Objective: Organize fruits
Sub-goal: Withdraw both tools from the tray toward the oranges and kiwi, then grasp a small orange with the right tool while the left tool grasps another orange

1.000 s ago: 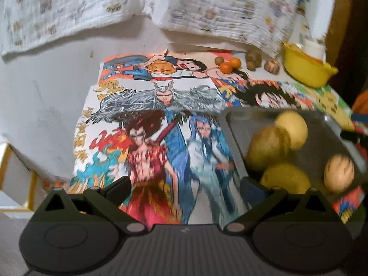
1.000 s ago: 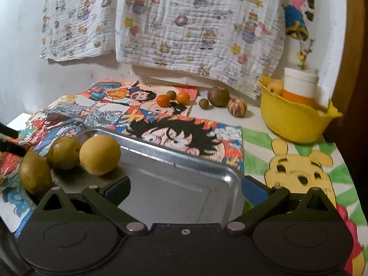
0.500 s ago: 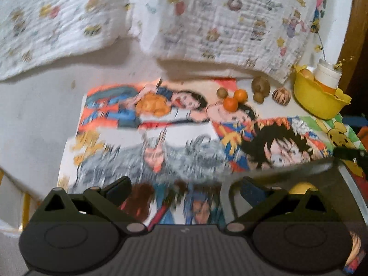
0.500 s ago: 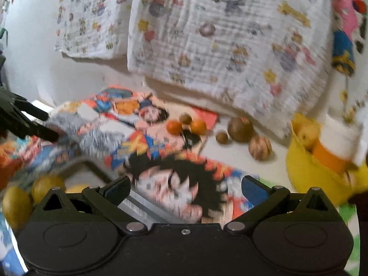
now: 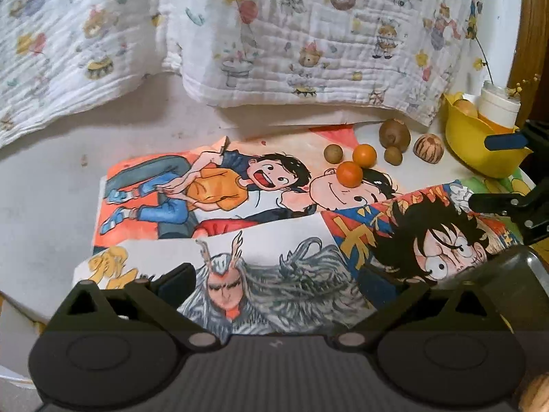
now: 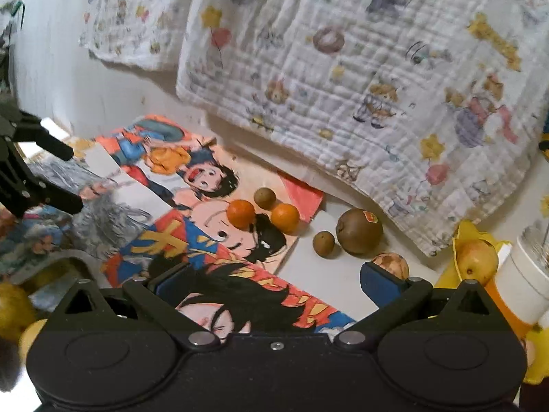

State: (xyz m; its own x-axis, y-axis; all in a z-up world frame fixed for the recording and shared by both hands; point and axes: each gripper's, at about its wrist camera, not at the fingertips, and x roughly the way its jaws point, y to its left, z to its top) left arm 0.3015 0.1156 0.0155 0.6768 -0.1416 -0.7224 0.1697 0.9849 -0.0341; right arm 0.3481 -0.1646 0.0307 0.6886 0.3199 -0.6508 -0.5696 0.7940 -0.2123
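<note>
Since a second ago both tongs have lifted off the metal tray (image 5: 514, 271) and swung toward the back of the worktop (image 6: 329, 274): the yellow fruits (image 6: 10, 304) that filled the tray views now sit only at the near-left edge of the right view, while the left tongs (image 5: 274, 283) and right tongs (image 6: 266, 279) hang spread wide and empty. Farther back the two oranges (image 6: 262, 214), small brown fruits (image 6: 323, 243) and large brown fruit (image 6: 359, 230) lie loose; being round, a glancing touch could send one rolling, perhaps off the edge, or the two tongs could collide reaching for the same cluster
</note>
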